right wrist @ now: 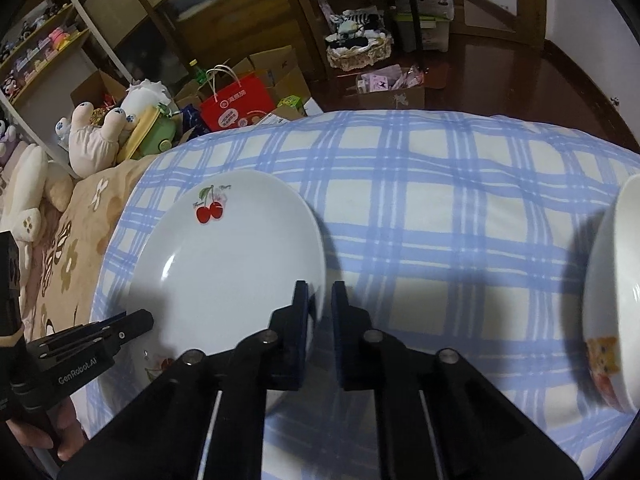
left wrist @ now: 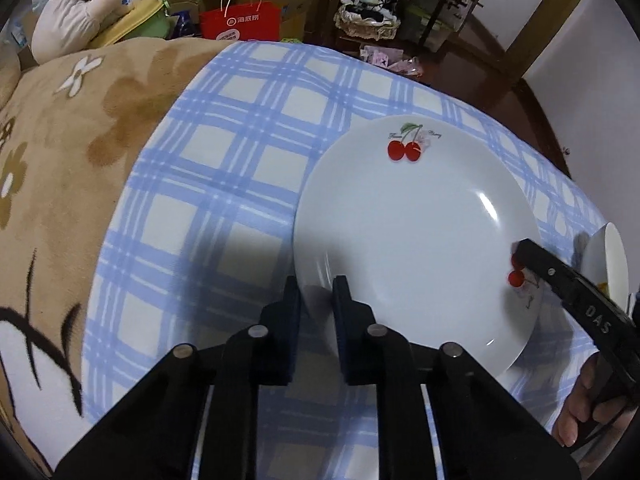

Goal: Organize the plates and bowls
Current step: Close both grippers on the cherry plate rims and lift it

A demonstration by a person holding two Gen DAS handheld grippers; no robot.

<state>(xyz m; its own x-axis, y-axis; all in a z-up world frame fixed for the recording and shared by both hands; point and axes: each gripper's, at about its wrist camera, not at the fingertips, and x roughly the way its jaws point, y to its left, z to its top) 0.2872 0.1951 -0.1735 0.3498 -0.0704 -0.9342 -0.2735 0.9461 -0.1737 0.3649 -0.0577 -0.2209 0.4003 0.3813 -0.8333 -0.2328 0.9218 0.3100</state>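
My left gripper (left wrist: 316,292) is closed on the near-left rim of the plate (left wrist: 412,240); the rim sits between my two dark pads, which press it from either side. My right gripper (right wrist: 320,300) has clamped the same plate (right wrist: 232,264) on its opposite rim, with one finger over the plate's inside and the other outside the edge.

The plate is white and lies on the blue-checked cloth (left wrist: 224,168), with a pair of red cherries printed near its far rim. Small script curves beside the cherry stems, too fine for me to read. A second cherry print shows at the rim close to where my right finger grips.

From the left camera I read "DAS" in pale letters on the right gripper's arm. From the right camera the left gripper's body reads "GenRobot.AI".

A white bowl (right wrist: 616,300) stands on the cloth to the right of the plate, apart from it, with an orange cartoon cat on its side.

Beyond the cloth a red paper bag (right wrist: 236,104) with white handles carries Chinese characters that I cannot make out. A plush toy (right wrist: 100,136) lies left of it.
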